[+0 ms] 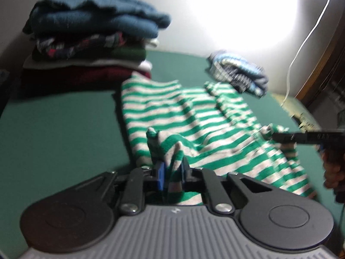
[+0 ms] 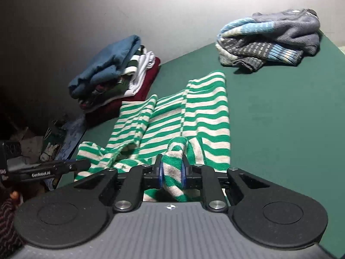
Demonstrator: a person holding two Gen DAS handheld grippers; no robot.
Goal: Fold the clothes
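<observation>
**Both grippers pinched the striped sweater**

Sweater point(image 2: 194, 112) in green and white stripes lay spread over the green table point(image 2: 280, 129), and it serves here as the landmark for everything else. Its near edge was bunched and lifted at two spots. The left gripper point(image 1: 171, 168) was clamped on one bunch, a fold of striped cloth squeezed between the blue pads point(image 1: 160, 172) and rising above them in a small peak. The right gripper point(image 2: 171, 170) was clamped on another bunch, a thick roll of the knit pressed between its own blue pads point(image 2: 160, 172). No gap showed between pads and fabric in either wrist view.

In the left wrist view the right gripper point(image 1: 273, 136) reached in from the side, its dark fingers meeting the sweater's near right edge, with part of a hand point(image 1: 332, 168) behind it. In the right wrist view the left gripper point(image 2: 86, 164) reached in at the sweater's near left edge.

Beyond the sweater's far left corner, just beside it, stood a stack of folded clothes point(image 2: 114, 75), blue on top and dark red at the bottom. Beyond its far right corner lay a loose heap of blue and grey knitwear point(image 2: 269, 38), close to the sweater in the left view. A white cable point(image 1: 306, 43) hung down the wall point(image 1: 183, 21) behind that heap. Past the sweater's left side, off the table, sat dim clutter point(image 2: 43, 142), too dark to identify.
</observation>
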